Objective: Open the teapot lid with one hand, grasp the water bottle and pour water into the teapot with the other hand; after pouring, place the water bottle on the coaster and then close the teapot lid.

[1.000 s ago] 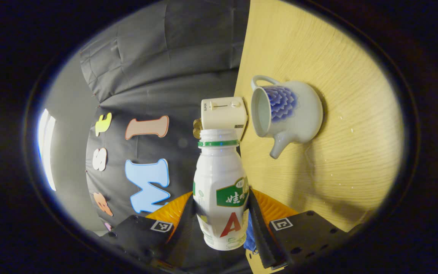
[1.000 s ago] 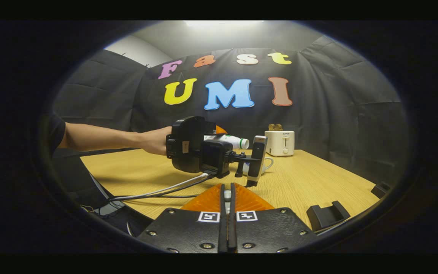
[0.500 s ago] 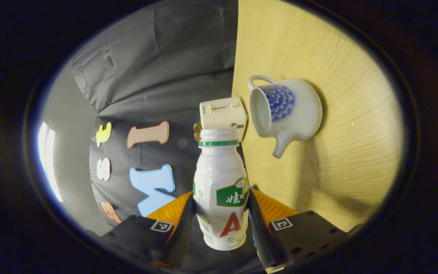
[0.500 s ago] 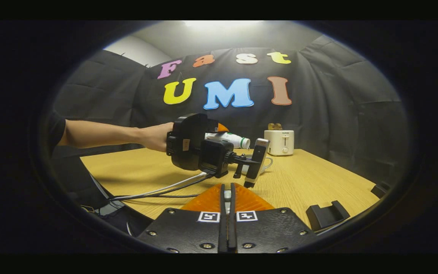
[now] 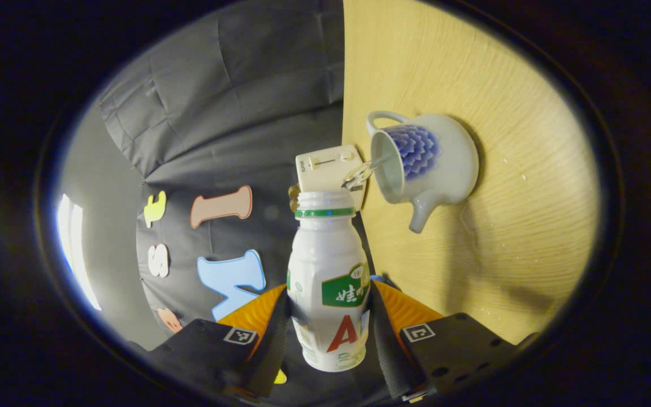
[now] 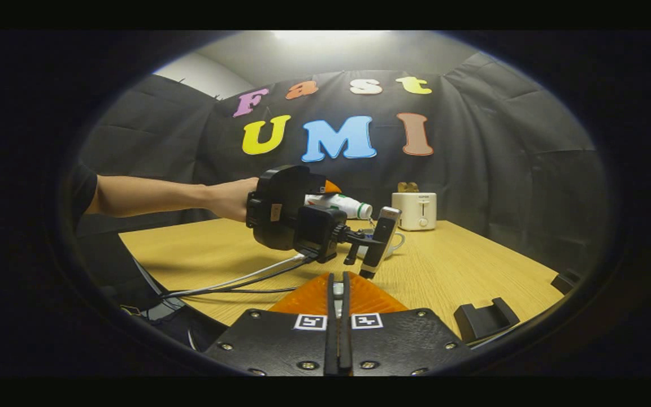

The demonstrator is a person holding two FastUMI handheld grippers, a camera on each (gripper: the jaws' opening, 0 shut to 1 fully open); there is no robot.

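Both left tongs [image 5: 328, 333] fingers clamp the bottle [image 5: 328, 282]; right tongs [image 6: 338, 322] seemingly closed.

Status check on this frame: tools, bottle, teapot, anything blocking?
Left tool shut on water bottle, tipped level. Water streaming into open teapot. Right tool shut; small pale thing between its fingers, cannot identify. Toaster behind, nothing blocking.

The water bottle [image 5: 328, 282] is white with a green neck ring and green label. Beside it, the pale teapot [image 5: 424, 161] bears blue scale patterning; the surface [image 5: 500, 226] is yellow woodgrain.
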